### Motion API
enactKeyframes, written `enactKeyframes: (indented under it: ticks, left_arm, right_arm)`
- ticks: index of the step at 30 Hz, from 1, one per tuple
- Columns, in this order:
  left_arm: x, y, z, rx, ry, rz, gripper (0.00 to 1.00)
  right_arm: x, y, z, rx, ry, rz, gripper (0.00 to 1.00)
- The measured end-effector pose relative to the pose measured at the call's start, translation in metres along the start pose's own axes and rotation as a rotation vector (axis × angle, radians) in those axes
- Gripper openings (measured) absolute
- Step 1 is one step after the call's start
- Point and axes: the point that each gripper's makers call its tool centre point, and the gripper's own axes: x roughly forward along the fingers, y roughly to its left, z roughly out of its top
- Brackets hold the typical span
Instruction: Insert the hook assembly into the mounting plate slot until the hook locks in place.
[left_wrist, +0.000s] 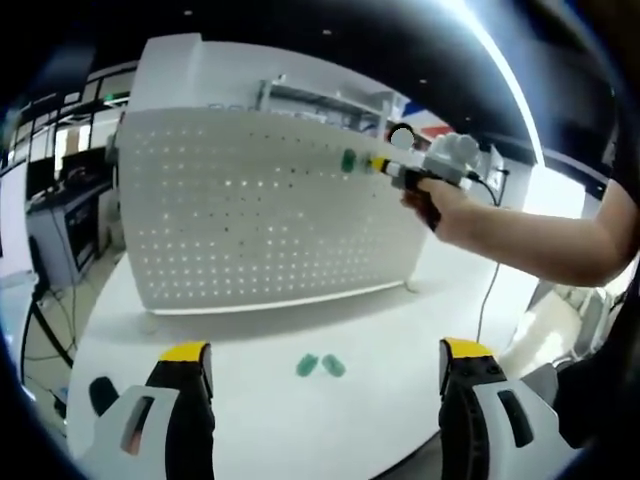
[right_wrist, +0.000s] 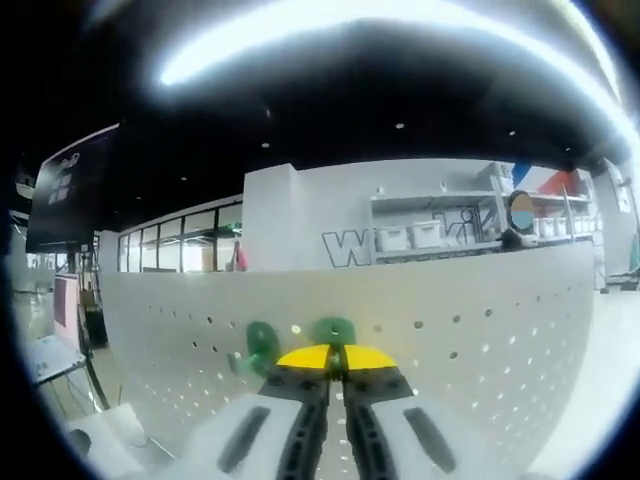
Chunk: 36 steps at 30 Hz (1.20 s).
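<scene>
White pegboard (left_wrist: 260, 200) stands on the worktop (left_wrist: 300, 410); a green hook (right_wrist: 332, 333) is pinched by the right gripper (right_wrist: 335, 372), best pushed squarely; left gripper (left_wrist: 325, 370), at 6 o'clock, gapes empty.

You are in a lab or workshop hall. A white pegboard (left_wrist: 260, 205) stands on a white table (left_wrist: 400, 330). Shelving with bins (right_wrist: 425, 235) lines the wall.

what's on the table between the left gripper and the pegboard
Two small green hooks lie on the white table, seen in the left gripper view.
</scene>
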Motion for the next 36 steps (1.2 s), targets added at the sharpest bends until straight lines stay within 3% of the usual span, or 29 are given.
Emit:
enactKeyframes:
  ticks: [4, 9, 15, 19, 25, 31, 36]
  left_arm:
    - [-0.002, -0.001, 0.001, 0.001, -0.005, 0.001, 0.94]
    - [-0.005, 0.000, 0.001, 0.001, -0.007, 0.007, 0.94]
    - [-0.008, 0.000, 0.001, -0.004, -0.016, 0.012, 0.94]
    - [-0.008, -0.001, 0.000, -0.007, -0.015, 0.011, 0.94]
    - [-0.011, -0.002, 0.000, -0.003, -0.022, 0.013, 0.96]
    - [-0.013, -0.001, -0.001, 0.000, -0.018, 0.016, 0.96]
    - [-0.011, -0.007, -0.004, 0.018, 0.002, 0.003, 0.97]
  right_arm:
    - [0.000, 0.000, 0.000, -0.023, 0.000, -0.003, 0.02]
    - [0.002, 0.001, -0.010, -0.025, 0.044, 0.008, 0.03]
    - [0.002, 0.002, -0.010, 0.013, 0.059, 0.018, 0.05]
    - [0.000, 0.003, -0.013, 0.019, 0.088, 0.020, 0.12]
    - [-0.001, 0.005, -0.004, 0.060, 0.083, 0.027, 0.21]
    - [-0.011, 0.002, 0.009, 0.041, 0.065, 0.035, 0.24]
    - [-0.021, -0.007, 0.017, 0.038, 0.059, 0.034, 0.34]
